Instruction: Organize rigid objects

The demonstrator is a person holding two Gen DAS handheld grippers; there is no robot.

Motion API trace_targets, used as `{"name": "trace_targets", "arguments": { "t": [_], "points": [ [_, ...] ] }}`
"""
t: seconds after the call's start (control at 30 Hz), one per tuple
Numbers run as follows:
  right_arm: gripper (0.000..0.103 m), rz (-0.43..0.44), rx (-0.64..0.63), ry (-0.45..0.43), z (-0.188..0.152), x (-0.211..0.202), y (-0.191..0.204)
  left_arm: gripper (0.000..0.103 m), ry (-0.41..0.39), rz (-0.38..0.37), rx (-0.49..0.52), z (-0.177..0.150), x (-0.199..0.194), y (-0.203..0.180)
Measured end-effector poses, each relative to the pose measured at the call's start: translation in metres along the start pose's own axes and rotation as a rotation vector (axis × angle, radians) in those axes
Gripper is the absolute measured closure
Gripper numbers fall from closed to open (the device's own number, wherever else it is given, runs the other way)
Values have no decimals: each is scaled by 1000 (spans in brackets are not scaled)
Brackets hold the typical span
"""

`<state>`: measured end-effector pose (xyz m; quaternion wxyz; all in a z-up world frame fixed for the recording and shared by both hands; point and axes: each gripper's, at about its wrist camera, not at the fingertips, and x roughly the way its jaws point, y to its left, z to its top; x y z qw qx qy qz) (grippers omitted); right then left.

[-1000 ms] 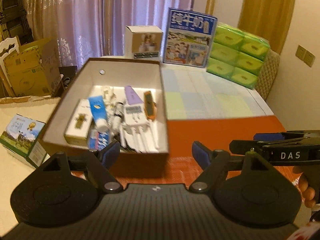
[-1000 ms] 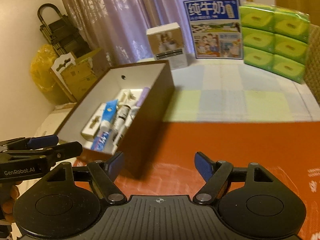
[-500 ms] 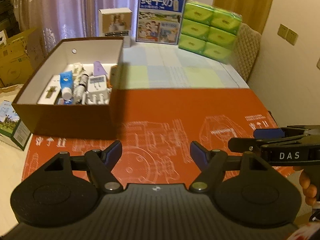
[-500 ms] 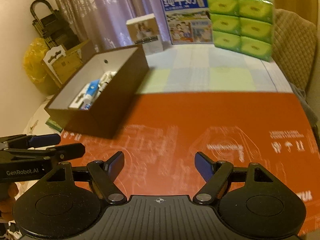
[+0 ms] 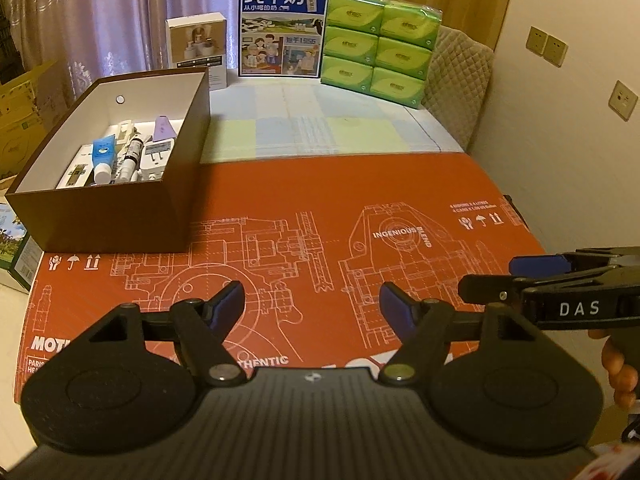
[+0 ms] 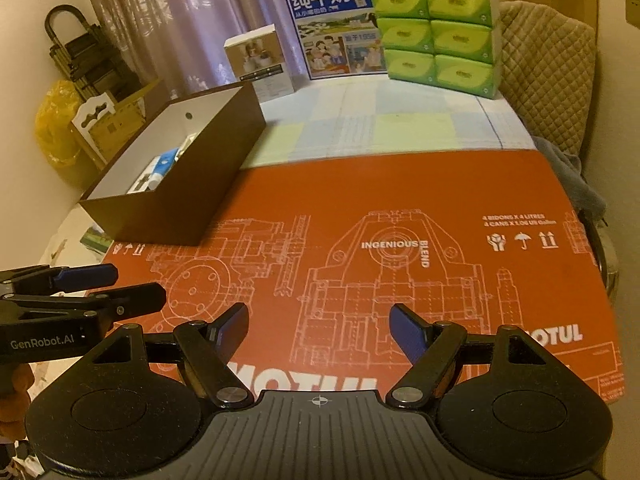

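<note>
With the small items already lying in the brown box (image 5: 108, 216), your left claw (image 5: 311, 300) and right claw (image 6: 318, 322) both stand apart, empty, over a bare orange mat (image 5: 360, 200).

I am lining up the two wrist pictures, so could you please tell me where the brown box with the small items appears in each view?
Left wrist: the brown box sits left of centre, its contents in plain sight.
Right wrist: the box sits at upper left, seen from its side, contents mostly hidden.
Shared landmark: the green tissue packs at the table's far end.
</note>
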<state>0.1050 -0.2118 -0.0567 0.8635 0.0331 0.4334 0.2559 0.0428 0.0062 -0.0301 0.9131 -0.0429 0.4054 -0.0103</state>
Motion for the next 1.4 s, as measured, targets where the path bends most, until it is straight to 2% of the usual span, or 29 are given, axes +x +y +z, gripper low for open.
{"name": "trace_targets", "arguments": {
  "t": [0.97,1.4],
  "points": [
    [29,7,-6,4,-18,-15,-7,32,-9,13,-10,-18,-16,-21],
    [29,13,1,-3,-31,-32,-23,32,-11,26,-13,-24,-22,-39]
  ]
}}
